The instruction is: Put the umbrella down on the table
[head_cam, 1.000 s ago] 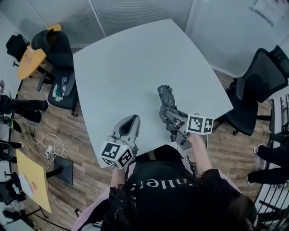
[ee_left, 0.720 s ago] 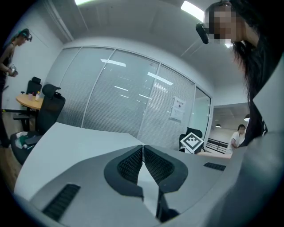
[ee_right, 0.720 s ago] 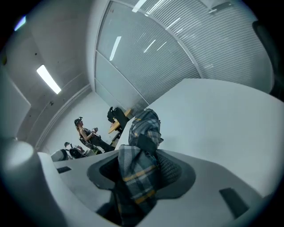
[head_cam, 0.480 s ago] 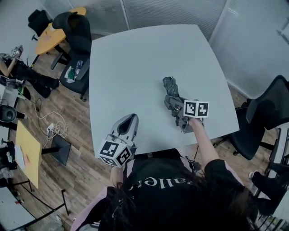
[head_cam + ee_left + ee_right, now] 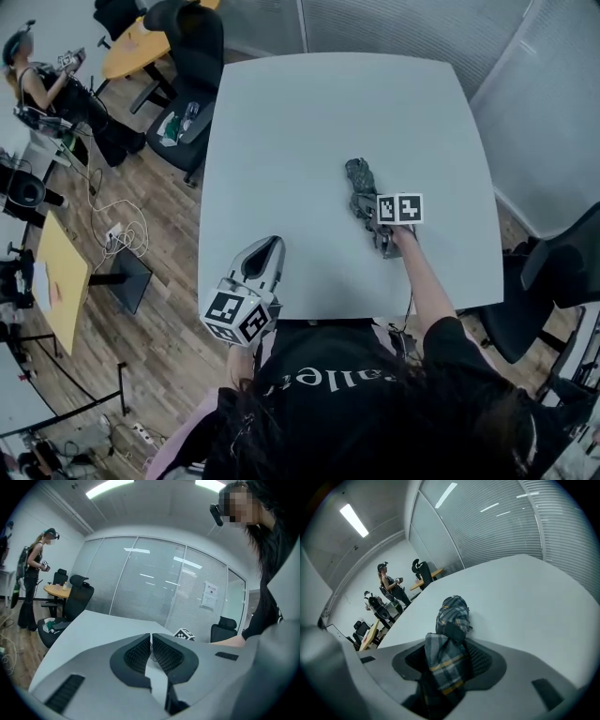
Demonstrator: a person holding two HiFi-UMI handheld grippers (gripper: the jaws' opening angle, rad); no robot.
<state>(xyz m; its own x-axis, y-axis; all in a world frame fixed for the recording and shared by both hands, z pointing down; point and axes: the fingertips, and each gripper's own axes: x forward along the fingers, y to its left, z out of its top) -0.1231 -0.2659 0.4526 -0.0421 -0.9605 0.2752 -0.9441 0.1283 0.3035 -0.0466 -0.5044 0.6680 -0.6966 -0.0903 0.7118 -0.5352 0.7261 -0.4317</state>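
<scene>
Head view: umbrella (image 5: 357, 178) down at surface (image 5: 281, 122), not yet released.
Right tool (image 5: 449, 660): pinching umbrella.
Left tool (image 5: 151, 651): pressed together, empty.

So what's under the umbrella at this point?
Only the bare grey table shows beneath the folded umbrella. Its near end is covered by the right gripper clamped on it, and whether the fabric touches the tabletop cannot be told.
</scene>
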